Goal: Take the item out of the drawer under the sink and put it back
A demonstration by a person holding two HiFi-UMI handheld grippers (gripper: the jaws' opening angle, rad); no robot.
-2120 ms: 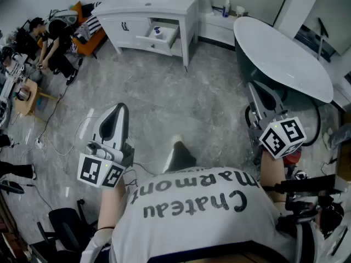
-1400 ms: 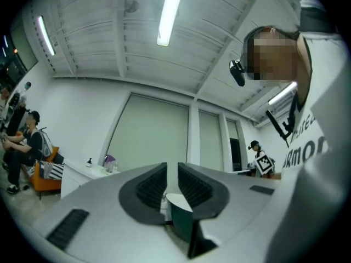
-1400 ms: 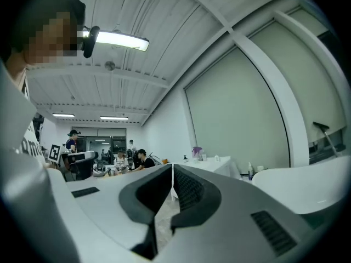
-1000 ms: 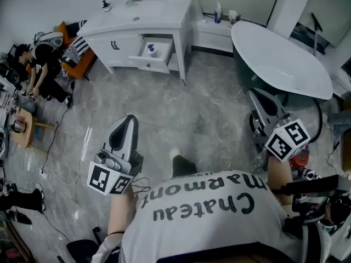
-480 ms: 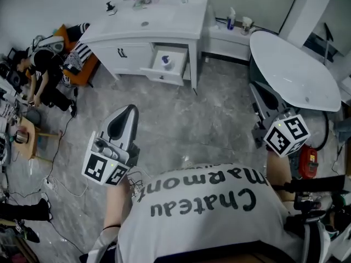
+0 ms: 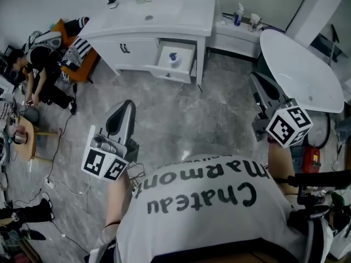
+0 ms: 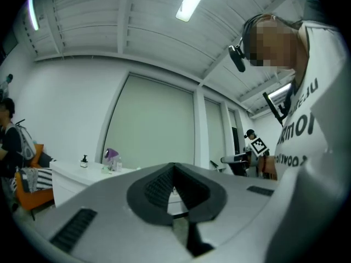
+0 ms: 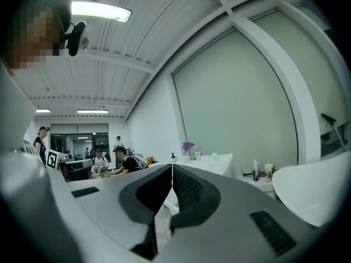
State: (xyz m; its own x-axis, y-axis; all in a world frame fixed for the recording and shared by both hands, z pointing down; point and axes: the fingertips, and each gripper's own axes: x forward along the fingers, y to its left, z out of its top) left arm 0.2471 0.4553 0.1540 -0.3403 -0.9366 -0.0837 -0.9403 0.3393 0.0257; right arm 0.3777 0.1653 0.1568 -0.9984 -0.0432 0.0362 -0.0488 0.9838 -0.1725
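Observation:
The white sink cabinet (image 6: 148,21) stands against the far wall. Its right-hand drawer (image 6: 176,59) is pulled out, and a small blue item (image 6: 173,56) lies inside. My left gripper (image 6: 128,103) is shut and empty, held level over the grey floor well short of the cabinet. My right gripper (image 6: 254,76) is also shut and empty, beside the bathtub. In the left gripper view the closed jaws (image 7: 174,166) point at the sink counter (image 7: 71,171). In the right gripper view the closed jaws (image 8: 172,166) point toward the same counter (image 8: 211,163).
A white bathtub (image 6: 301,64) fills the right side near my right gripper. Bottles (image 6: 238,14) stand on a low ledge between cabinet and tub. People (image 6: 38,59) sit at the left by an orange seat. Cables (image 6: 60,141) trail over the floor at the left.
The cabinet has grown larger and shifted right in the head view as the person walks toward it. Both grippers travel along, still shut. The drawer stays open throughout.

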